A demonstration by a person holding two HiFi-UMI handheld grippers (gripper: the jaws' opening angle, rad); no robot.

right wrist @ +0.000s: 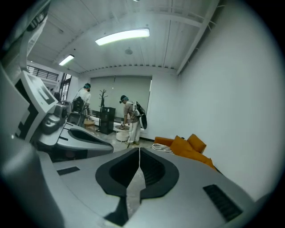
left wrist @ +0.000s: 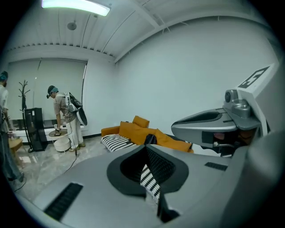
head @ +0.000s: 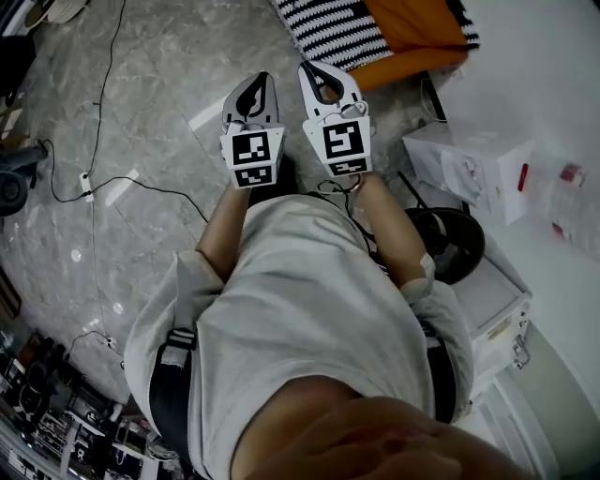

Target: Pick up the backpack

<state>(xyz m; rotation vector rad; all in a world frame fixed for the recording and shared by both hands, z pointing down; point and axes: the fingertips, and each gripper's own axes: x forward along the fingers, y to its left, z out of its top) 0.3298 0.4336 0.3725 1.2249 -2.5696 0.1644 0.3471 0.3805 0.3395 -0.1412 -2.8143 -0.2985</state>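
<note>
Both claws are pressed together and empty: left claw [head: 257,82] at eleven o'clock, right claw [head: 317,70] at twelve. A dark shape [left wrist: 150,139] lies on the orange sofa [head: 412,33] at one o'clock; whether it is the backpack I cannot tell.

Backpack [left wrist: 149,139]: small dark shape, detail unclear, on the orange sofa [left wrist: 129,131], well ahead of the left jaws.

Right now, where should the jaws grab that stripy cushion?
Probably its near edge, coming in from the front, where you stand. The striped cushion lies flat on the orange sofa, and that soft edge faces the right gripper, so it looks thin enough to pinch. The jaws are shut, so they would need to open first.
</note>
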